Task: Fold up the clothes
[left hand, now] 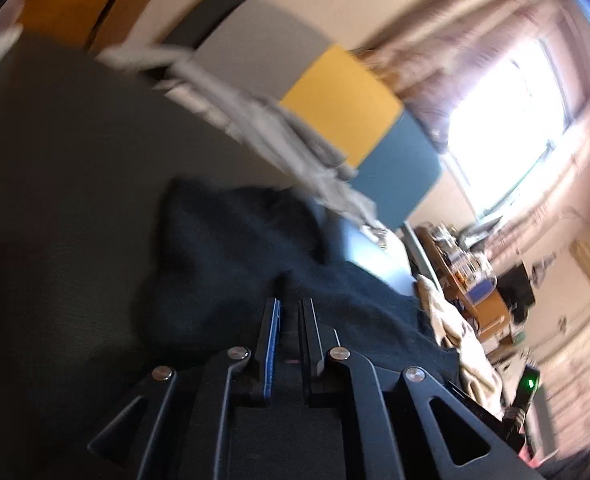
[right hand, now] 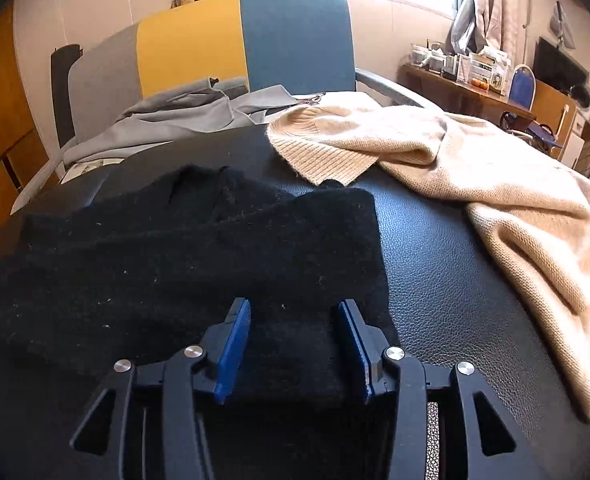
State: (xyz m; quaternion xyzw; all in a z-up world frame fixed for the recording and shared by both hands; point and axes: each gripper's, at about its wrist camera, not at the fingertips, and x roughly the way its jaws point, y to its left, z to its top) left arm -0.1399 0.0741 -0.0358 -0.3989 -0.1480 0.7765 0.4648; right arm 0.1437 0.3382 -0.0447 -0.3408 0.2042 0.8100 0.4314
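Note:
A black knit garment (right hand: 183, 256) lies partly folded on a black leather surface (right hand: 447, 280). My right gripper (right hand: 295, 312) is open, its blue-padded fingers (right hand: 237, 340) resting over the garment's near edge. In the tilted, blurred left wrist view, my left gripper (left hand: 289, 306) is shut on a fold of the black garment (left hand: 247, 248) and holds it lifted.
A beige knit sweater (right hand: 475, 168) lies crumpled at the right of the surface, also in the left wrist view (left hand: 463, 344). A grey garment (right hand: 183, 120) lies behind, before a grey, yellow and blue headboard (right hand: 231, 40). A cluttered wooden desk (right hand: 475, 88) stands far right.

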